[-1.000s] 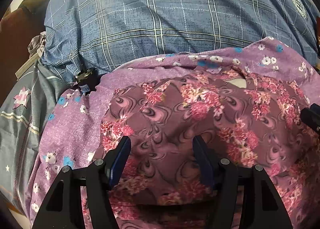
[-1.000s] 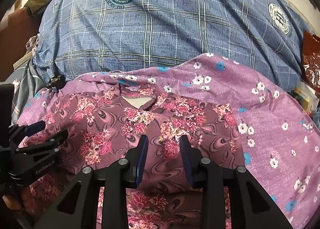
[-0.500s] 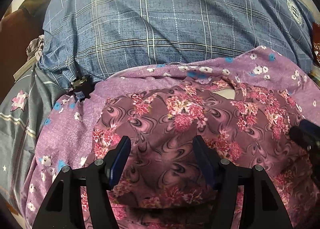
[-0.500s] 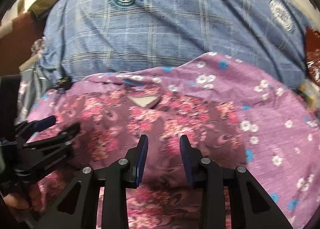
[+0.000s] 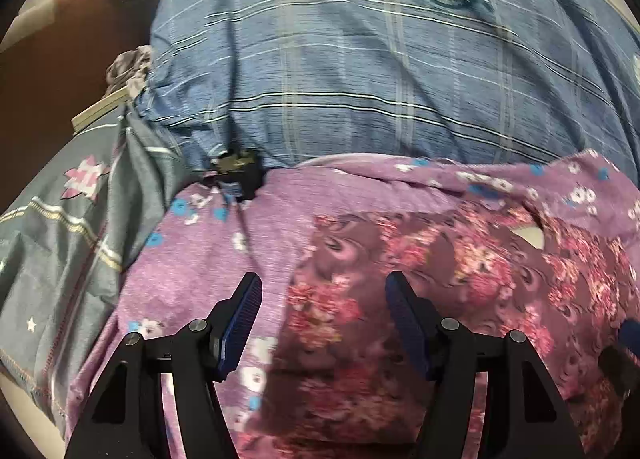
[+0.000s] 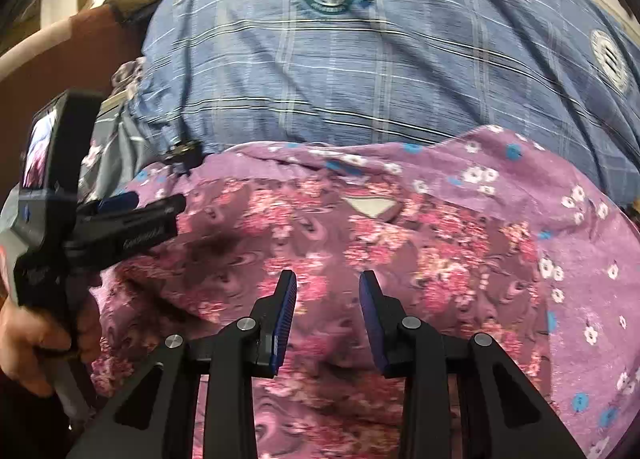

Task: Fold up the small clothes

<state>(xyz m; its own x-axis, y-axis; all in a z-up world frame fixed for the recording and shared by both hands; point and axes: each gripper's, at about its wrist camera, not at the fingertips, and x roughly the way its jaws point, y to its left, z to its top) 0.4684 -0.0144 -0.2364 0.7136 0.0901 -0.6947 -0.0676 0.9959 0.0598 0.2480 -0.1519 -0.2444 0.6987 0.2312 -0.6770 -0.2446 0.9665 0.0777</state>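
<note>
A small maroon top with pink flowers (image 5: 460, 271) lies flat on a purple flowered cloth (image 5: 224, 251), its neckline and white label (image 5: 530, 237) toward the pillow. My left gripper (image 5: 324, 291) hovers open over the top's left edge, with nothing between its blue pads. In the right wrist view the same top (image 6: 420, 243) fills the middle. My right gripper (image 6: 328, 281) is open with a narrower gap above the top's lower middle and pinches no fabric. The left gripper (image 6: 152, 205) shows at the left there, held by a hand (image 6: 28, 343).
A large blue plaid pillow (image 5: 360, 79) rises behind the cloth. A grey sheet with star and flower prints (image 5: 60, 243) drops off to the left. A small black object (image 5: 238, 173) sits at the pillow's foot. Brown furniture (image 5: 60, 67) stands at the far left.
Both grippers have shifted left across the top, with their openings unchanged. The left one, earlier over the top's middle, now stands over its left edge. The neckline has slid right in both views.
</note>
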